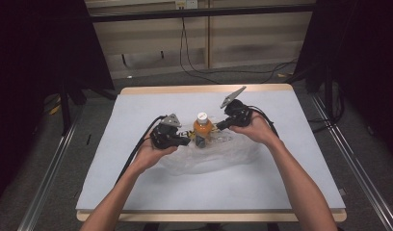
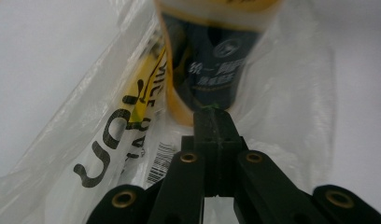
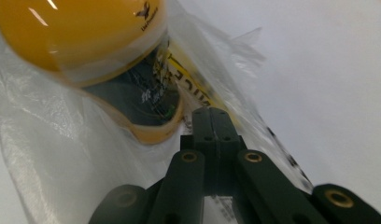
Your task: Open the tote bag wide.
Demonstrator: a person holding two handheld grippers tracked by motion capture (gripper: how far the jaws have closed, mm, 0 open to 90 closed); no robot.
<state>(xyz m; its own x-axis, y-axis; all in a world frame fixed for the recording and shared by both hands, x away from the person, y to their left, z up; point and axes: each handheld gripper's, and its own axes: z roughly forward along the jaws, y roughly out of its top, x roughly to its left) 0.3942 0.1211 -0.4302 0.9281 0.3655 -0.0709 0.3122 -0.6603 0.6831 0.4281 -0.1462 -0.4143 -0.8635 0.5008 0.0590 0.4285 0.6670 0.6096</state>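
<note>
From the high view I see an orange juice bottle [image 1: 203,129] with a white cap standing upright mid-table, inside a clear plastic bag [image 1: 211,156] on the white table cover [image 1: 137,120]. My left gripper [image 1: 187,141] sits just left of the bottle, my right gripper [image 1: 218,127] just right of it.

In the left gripper view, the jaws are pressed together on the bag film [image 2: 291,102], directly below the bottle's dark label [image 2: 212,70]; yellow-and-black printing [image 2: 132,126] lies inside the bag.

In the right gripper view, the jaws are likewise closed on the bag [image 3: 53,154], beside the tilted-looking bottle [image 3: 86,32].
</note>
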